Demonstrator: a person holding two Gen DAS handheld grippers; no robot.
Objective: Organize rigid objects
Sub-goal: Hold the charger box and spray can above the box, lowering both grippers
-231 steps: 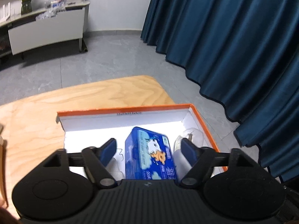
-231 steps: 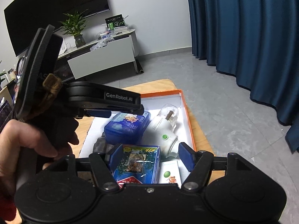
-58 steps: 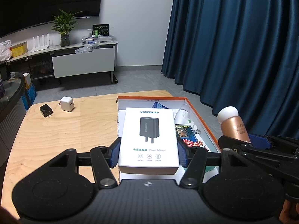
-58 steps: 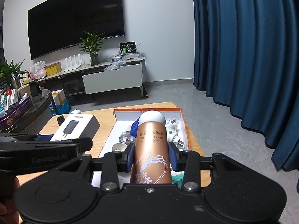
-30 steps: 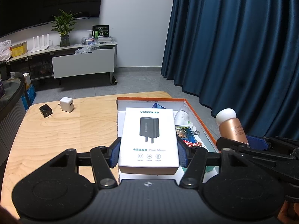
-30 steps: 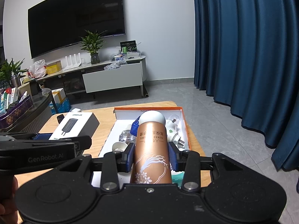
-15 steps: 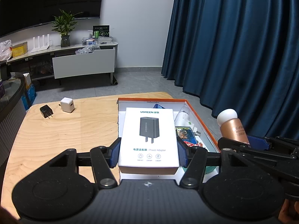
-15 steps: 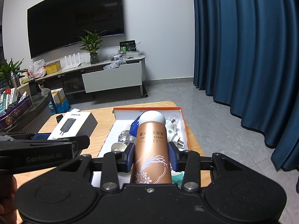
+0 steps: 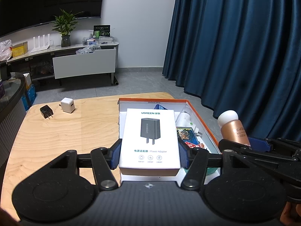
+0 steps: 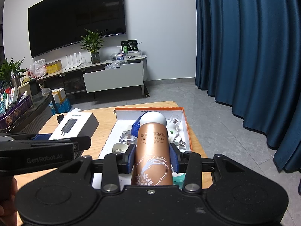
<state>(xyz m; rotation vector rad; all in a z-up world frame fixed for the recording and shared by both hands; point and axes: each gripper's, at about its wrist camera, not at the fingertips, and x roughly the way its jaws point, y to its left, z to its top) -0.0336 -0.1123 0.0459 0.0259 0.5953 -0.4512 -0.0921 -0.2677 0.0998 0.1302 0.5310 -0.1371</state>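
Still, both grips hold: adapter box, copper bottle unmoved.

Left gripper now grips the white adapter box; right gripper a copper bottle.

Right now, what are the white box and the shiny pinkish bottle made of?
The white box looks like matte printed cardboard: crisp folded edges, printing on its face. The bottle has a glossy copper, metal-looking skin with soft highlights; plastic or metal, I can't tell. Its white cap looks like smooth plastic.
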